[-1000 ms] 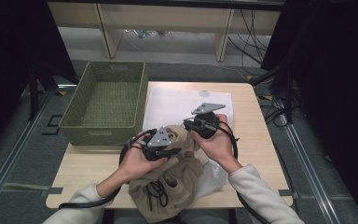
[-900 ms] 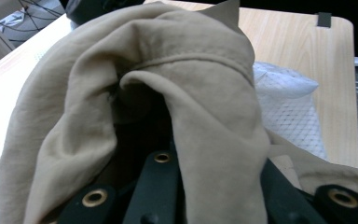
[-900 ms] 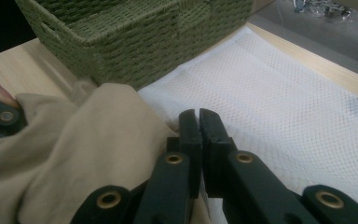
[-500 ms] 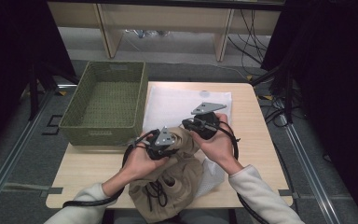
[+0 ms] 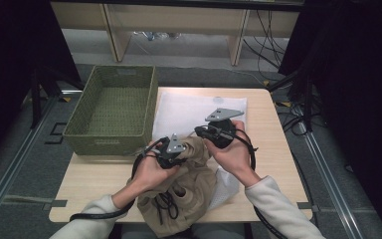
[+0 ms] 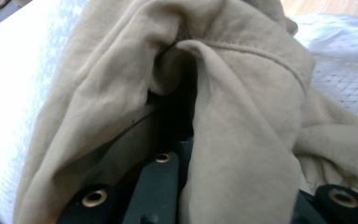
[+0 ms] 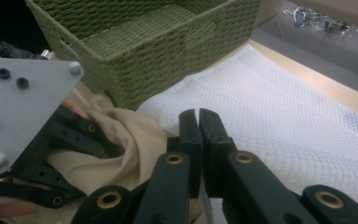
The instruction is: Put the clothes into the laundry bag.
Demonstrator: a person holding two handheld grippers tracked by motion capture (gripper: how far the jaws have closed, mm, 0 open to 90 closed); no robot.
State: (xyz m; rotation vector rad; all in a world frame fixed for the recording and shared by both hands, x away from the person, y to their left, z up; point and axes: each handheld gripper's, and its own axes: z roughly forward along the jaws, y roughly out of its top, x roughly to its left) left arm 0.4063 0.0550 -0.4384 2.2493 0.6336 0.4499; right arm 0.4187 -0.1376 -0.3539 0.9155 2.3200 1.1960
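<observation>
The soft, light beige cloth garment (image 5: pixel 186 186) at the tabletop's near edge is clamped by the left gripper (image 5: pixel 179 152) at a folded hem, a good hold; the right gripper (image 7: pixel 198 122) is kept pressed together, empty.

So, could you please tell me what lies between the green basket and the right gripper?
In the right gripper view, white mesh fabric spans from the green basket to the shut right gripper.

Left gripper (image 6: pixel 177 186): jaw tips buried in the tan cloth (image 6: pixel 242 140), can't see the pinch itself. Cloth's lower end (image 5: pixel 179 219) runs off the table's near edge & out of the high view. Basket (image 7: pixel 158 42) cut off at top of the right gripper view. Mesh bag (image 5: pixel 199 107) partly under the cloth.
</observation>
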